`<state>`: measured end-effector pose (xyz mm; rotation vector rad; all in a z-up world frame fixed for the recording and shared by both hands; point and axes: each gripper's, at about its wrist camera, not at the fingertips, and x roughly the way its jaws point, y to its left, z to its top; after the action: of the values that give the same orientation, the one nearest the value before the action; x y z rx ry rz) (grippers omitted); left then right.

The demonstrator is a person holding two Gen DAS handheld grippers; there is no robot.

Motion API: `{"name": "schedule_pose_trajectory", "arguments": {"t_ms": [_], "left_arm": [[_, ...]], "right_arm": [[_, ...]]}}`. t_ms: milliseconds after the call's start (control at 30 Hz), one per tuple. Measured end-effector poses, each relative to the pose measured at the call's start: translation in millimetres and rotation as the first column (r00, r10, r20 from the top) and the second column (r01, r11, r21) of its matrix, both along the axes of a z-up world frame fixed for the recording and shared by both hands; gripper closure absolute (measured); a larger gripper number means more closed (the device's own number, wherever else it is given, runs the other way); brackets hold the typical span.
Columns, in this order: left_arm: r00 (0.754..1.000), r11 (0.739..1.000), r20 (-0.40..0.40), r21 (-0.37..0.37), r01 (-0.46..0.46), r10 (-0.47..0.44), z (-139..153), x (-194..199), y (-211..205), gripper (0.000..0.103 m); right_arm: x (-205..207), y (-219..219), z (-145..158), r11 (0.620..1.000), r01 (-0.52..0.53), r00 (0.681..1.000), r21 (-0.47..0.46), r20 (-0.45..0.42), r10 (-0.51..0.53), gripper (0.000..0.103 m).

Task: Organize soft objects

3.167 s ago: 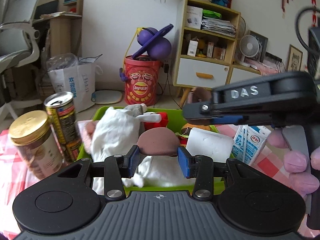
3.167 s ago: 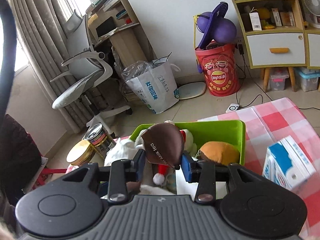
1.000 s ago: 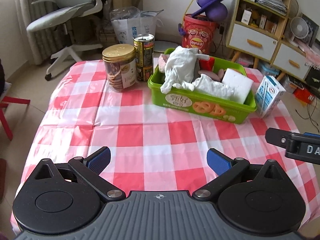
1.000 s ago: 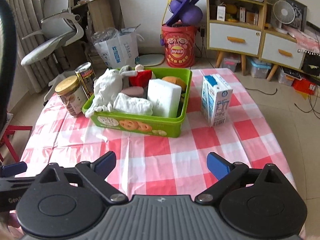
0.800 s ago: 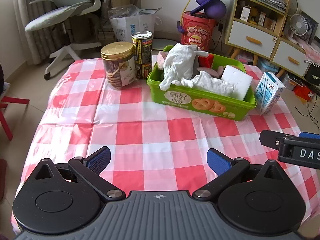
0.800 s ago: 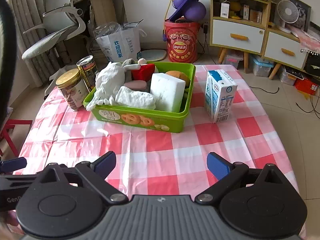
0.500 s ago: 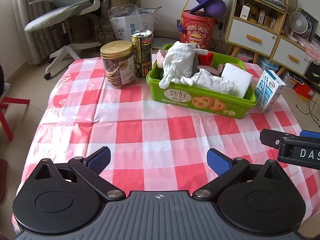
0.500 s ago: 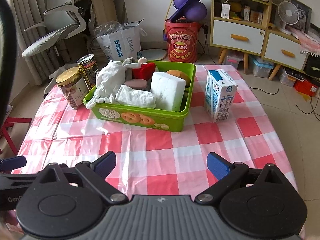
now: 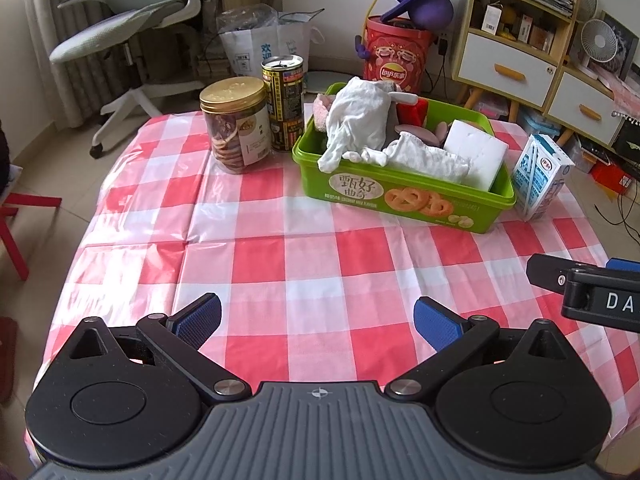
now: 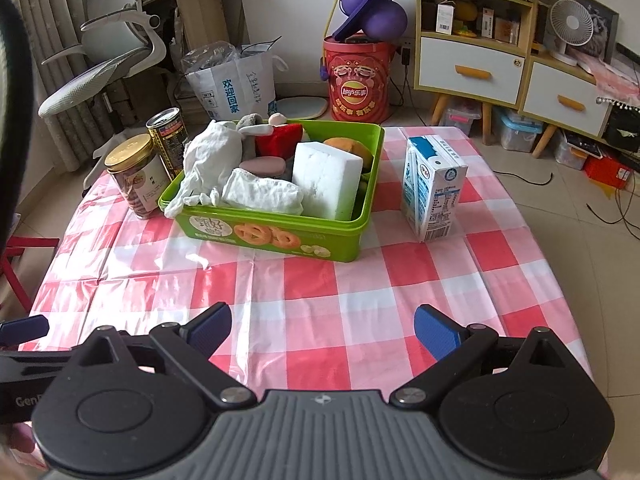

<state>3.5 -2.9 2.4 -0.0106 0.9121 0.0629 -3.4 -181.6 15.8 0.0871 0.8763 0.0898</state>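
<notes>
The desk [image 9: 280, 248], under its red-and-white checked cloth, carries everything here. Toward its far side sits the green bin [image 10: 276, 232], and the soft things lie inside it: a white block of sponge [image 10: 326, 184] upright at the right, a crumpled white cloth [image 10: 208, 152] draped over the left rim, a folded white cloth [image 10: 260, 192] at the front, and red, orange and brown plush pieces behind. Hard items stand outside the bin: the milk carton [image 10: 434, 188] well to its right, the cookie jar [image 9: 236, 124] and the tin can [image 9: 284, 96] touching each other at its left. I hold the left hand-held gripper [image 9: 318, 318] and the right hand-held gripper [image 10: 322, 328] over the bare near part of the desk, both spread wide and carrying nothing. I judge the sorting essentially finished; to close well, I would tuck the overhanging cloth inward with a light pinch, leaving the sponge undisturbed.
</notes>
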Motion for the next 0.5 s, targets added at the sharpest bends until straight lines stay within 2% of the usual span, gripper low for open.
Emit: {"name": "schedule_pose_trajectory", "arguments": {"t_ms": [500], "left_arm": [[1.0,1.0,-0.006,0.003,-0.002,0.002,-1.1,-0.2,-0.2,0.005]], "right_arm": [[-0.1,0.4,-1.2,1.0,-0.003,1.0,-0.006,-0.003,0.003,0.028]]}}
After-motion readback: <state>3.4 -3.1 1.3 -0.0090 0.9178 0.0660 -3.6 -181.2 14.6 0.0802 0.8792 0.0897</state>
